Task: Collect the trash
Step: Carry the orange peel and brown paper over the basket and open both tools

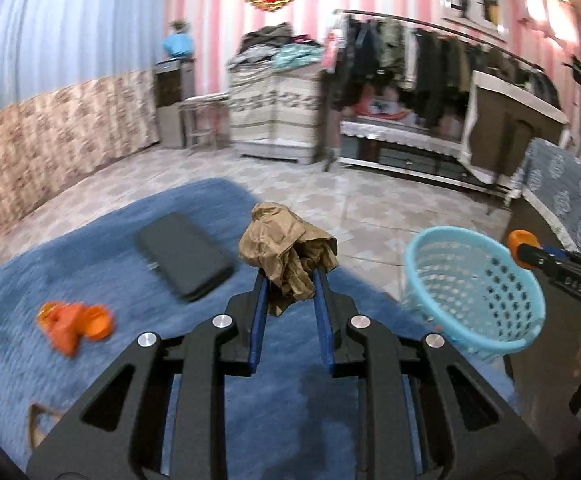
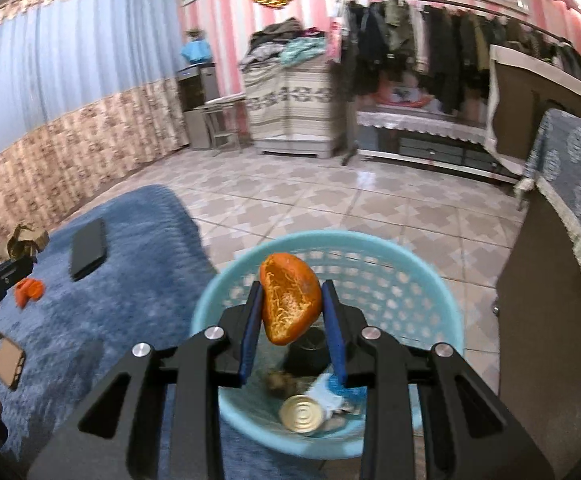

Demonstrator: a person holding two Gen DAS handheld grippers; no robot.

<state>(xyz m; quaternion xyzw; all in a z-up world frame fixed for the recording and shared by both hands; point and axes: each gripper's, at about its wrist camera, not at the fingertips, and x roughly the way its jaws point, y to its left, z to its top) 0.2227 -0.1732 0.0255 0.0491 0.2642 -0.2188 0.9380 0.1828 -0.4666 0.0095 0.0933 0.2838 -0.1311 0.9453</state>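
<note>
My left gripper [image 1: 289,276] is shut on a crumpled brown paper wad [image 1: 284,246], held above the blue rug [image 1: 90,272]. My right gripper [image 2: 292,292] is shut on an orange peel [image 2: 289,298], held over the light blue basket [image 2: 430,280]. The basket holds a tin can [image 2: 301,414], a dark cup and crumpled scraps. The basket [image 1: 474,288] also shows at the right in the left wrist view, with my right gripper's tip and the peel [image 1: 520,242] above its rim. More orange peel [image 1: 74,324] lies on the rug at the left.
A black phone [image 1: 184,256] lies on the rug. A brown phone case [image 2: 6,360] lies near the rug's front left. A cloth-covered cabinet [image 2: 570,240] stands right of the basket. Tiled floor [image 2: 330,200], a clothes rack and storage units are beyond.
</note>
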